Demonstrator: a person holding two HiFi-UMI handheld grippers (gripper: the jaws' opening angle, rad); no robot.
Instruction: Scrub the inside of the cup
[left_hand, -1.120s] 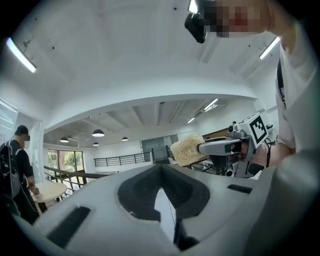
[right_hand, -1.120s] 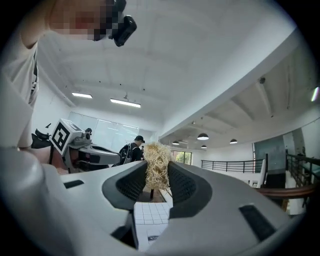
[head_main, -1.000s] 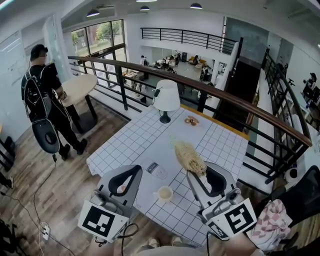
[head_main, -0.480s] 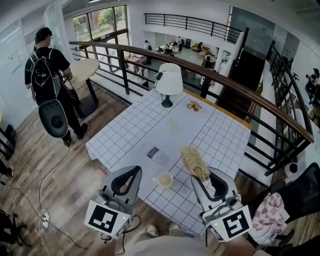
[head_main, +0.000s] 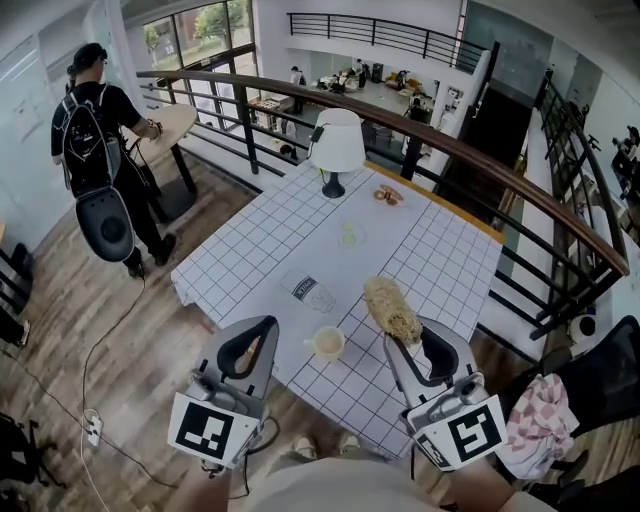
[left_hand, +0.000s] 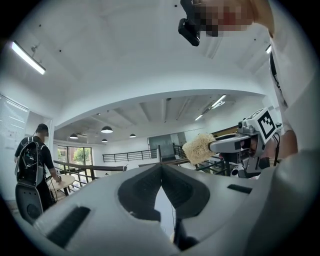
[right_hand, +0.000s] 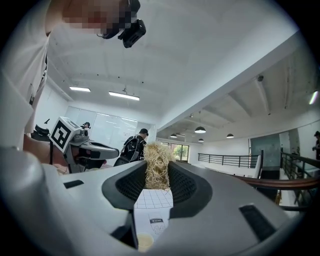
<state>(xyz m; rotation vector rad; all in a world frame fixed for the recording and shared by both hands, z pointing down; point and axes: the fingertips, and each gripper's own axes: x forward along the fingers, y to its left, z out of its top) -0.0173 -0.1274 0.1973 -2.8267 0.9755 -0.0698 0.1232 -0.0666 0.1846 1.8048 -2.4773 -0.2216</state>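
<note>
1. While the left gripper (head_main: 258, 338) hangs with its jaws pressed together on nothing, the right gripper (head_main: 400, 345) has its jaws set narrow, clamped on the base of a straw-coloured fibre scrubber (head_main: 391, 309).
2. The scrubber's bushy head juts past the right jaw tips towards 11 o'clock in the head view.
3. The cup (head_main: 328, 343) is cream-coloured and stands upright on the white gridded table (head_main: 250, 260), close to the near edge. It sits between the two grippers and neither touches it.
4. From the cup, the left gripper's tips lie at 9 o'clock and the right gripper's at 3 o'clock. The scrubber head is at about 2 o'clock, apart from the rim.
5. A flat printed packet (head_main: 312, 293) lies on the cloth at 11 o'clock of the cup, and a white lamp (head_main: 335, 150) stands at 12 o'clock by the far edge.
6. A person (head_main: 95, 130) with a black backpack stands on the wooden floor at 10 o'clock, well apart from the table.
</note>
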